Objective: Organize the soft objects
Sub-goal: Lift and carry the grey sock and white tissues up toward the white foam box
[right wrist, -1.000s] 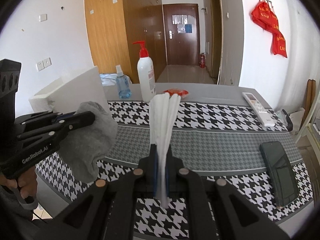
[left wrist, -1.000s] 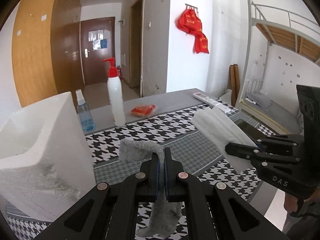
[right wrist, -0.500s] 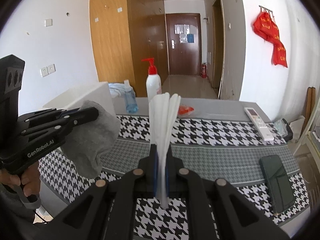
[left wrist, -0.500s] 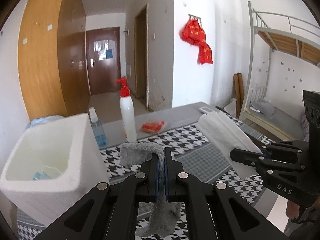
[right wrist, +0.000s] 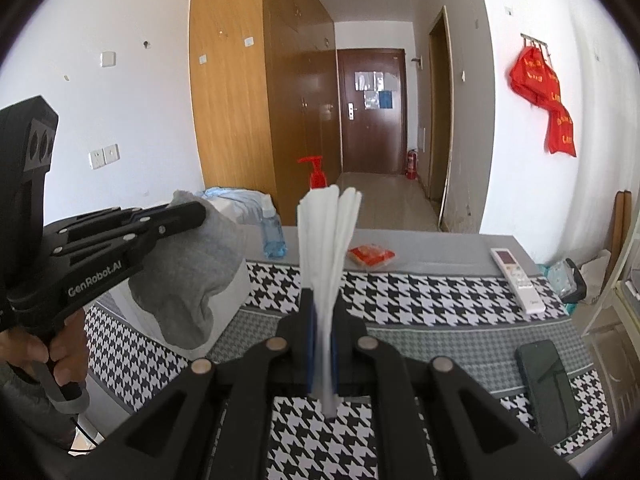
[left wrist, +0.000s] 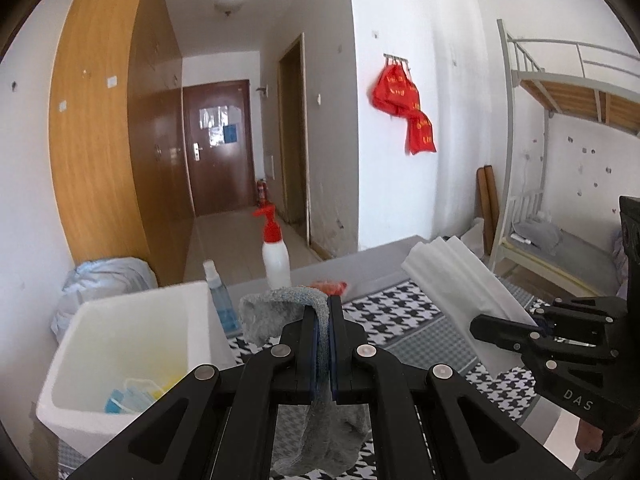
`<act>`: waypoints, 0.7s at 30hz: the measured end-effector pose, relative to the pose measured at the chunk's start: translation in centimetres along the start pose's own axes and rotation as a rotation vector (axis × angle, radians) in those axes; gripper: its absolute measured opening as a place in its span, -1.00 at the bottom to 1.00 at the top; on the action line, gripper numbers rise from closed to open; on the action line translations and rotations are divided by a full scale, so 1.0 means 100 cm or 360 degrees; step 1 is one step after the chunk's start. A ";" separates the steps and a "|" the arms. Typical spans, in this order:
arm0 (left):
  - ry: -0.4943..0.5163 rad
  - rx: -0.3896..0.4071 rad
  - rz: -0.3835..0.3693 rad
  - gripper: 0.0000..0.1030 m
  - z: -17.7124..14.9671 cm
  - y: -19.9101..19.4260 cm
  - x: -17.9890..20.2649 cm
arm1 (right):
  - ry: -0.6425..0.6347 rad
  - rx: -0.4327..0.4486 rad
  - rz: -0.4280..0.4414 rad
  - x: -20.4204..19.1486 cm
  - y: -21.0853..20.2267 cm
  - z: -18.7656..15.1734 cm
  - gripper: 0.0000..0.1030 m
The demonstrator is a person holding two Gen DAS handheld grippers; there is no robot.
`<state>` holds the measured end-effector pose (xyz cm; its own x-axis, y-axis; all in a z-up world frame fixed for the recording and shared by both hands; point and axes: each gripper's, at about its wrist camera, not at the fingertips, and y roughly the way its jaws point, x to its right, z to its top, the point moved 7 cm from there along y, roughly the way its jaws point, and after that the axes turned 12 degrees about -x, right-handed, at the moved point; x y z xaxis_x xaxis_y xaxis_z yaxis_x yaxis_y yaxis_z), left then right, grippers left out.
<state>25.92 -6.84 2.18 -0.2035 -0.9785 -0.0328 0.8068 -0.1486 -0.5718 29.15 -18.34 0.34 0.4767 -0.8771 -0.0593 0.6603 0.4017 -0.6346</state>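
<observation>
The worktop (right wrist: 440,248), covered by a houndstooth cloth, carries a white foam box (left wrist: 132,328) at its left end; the box is open-topped and holds what look like face masks.

The left hand-held gripper (left wrist: 323,320) is clamped on a grey knitted cloth (left wrist: 276,308), possibly a sock. The cloth is held clear of the worktop, near the box's right wall. It droops on both sides of the jaws, so it is judged limp and light, with nothing to break. A pinch at mid-length, as here, keeps both ends short.

The right hand-held gripper (right wrist: 322,312) is clamped on a folded white sheet stack (right wrist: 328,232), tissue or thin foam; which, cannot be told. It stands upright and fans at the top, so it is judged light and springy. The layers may slip apart; a grip across all the folds near the base suits it.
</observation>
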 end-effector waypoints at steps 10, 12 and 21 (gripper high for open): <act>-0.0017 0.0135 0.0045 -0.92 0.026 -0.026 -0.018 | -0.0042 0.0080 0.0023 -0.015 -0.011 0.018 -0.83; -0.0026 0.0173 0.0081 -0.92 0.031 -0.033 -0.025 | -0.0052 0.0088 0.0034 -0.018 -0.011 0.020 -0.83; -0.0082 0.0236 0.0245 -0.92 0.040 -0.050 -0.062 | -0.0107 0.0108 0.0088 -0.037 -0.007 0.028 -0.83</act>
<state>25.35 -0.65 8.50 -0.0463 -0.9967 -0.0663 0.8996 -0.0128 -0.4365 28.59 -14.67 3.19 0.5498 -0.8343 -0.0394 0.6686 0.4679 -0.5779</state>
